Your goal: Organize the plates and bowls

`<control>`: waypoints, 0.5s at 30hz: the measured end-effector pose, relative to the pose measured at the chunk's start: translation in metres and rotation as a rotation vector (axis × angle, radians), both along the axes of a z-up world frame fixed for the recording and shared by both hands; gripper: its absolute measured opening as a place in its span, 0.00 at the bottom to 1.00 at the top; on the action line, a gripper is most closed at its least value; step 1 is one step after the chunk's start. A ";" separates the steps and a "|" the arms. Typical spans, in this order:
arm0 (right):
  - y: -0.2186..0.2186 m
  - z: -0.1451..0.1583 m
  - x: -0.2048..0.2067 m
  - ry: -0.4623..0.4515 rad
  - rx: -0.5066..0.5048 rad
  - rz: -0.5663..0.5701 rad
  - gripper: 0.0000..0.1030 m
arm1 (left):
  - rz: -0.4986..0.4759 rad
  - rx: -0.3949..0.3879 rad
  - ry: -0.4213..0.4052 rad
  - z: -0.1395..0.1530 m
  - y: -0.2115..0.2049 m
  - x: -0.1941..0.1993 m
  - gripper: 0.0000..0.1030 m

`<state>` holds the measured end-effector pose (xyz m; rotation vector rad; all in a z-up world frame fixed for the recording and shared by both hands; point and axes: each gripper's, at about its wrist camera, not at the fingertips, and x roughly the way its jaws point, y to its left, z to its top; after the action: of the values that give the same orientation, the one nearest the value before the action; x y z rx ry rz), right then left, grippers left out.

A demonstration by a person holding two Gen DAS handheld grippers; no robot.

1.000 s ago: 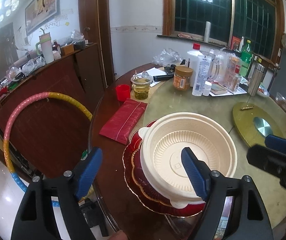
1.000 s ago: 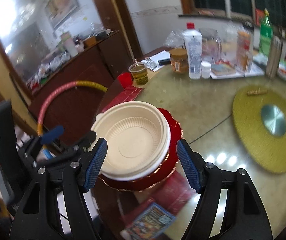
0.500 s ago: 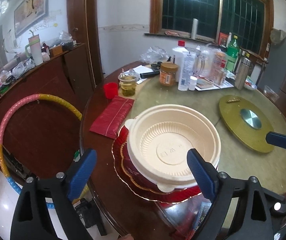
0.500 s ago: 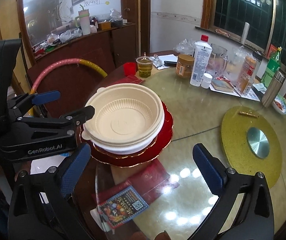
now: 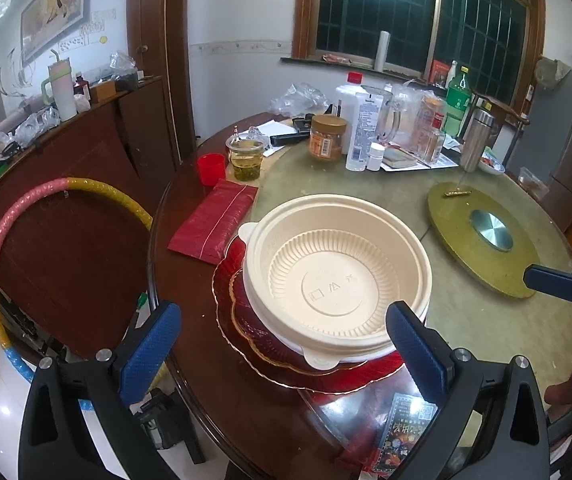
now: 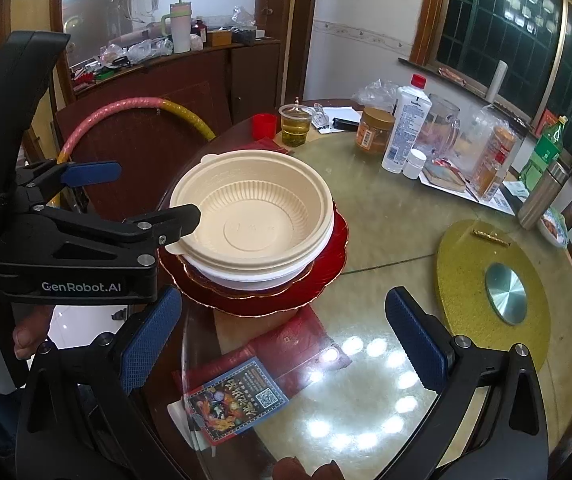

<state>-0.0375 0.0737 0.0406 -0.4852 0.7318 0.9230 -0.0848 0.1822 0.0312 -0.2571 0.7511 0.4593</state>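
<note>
Since a second ago both claws have spread and drawn back from the stack, so that the cream plastic bowl (image 5: 338, 276), which then sat between the right claw's pads, now stands clear of them. The left gripper (image 5: 282, 344) is released, its jaws still opening, with nothing pressed between the blue ribbed pads; the near rim of the bowl lies just beyond and between them. The right gripper (image 6: 282, 336) is also released, jaws wide, and hangs over the glass tabletop (image 6: 386, 216) near a printed card (image 6: 238, 400), with the bowl farther off and to its left. In the right wrist view the left gripper's black finger reaches in from the left and overlaps the bowl's near-left rim; whether it touches cannot be told. The bowl is round and shallow, ribbed on its inner wall, with a flat embossed floor and small tabs at the rim; a white rim shows beneath it. It rests on a red scalloped plate (image 5: 254, 332) with a gilt edge, which lies on a larger red plate (image 6: 326, 276), all at the near-left edge of the round table.
</note>
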 end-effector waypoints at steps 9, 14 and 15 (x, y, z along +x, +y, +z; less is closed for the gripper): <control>0.002 -0.003 0.001 0.003 -0.010 -0.002 1.00 | -0.020 -0.025 -0.005 -0.002 -0.003 0.002 1.00; 0.003 -0.003 0.000 0.002 -0.013 -0.001 1.00 | -0.022 -0.031 0.009 -0.004 -0.003 0.004 1.00; 0.003 -0.003 0.000 0.002 -0.013 -0.002 1.00 | -0.021 -0.032 0.008 -0.004 -0.003 0.004 1.00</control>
<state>-0.0378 0.0767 0.0372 -0.4950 0.7407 0.9175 -0.0809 0.1794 0.0267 -0.2767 0.7683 0.4287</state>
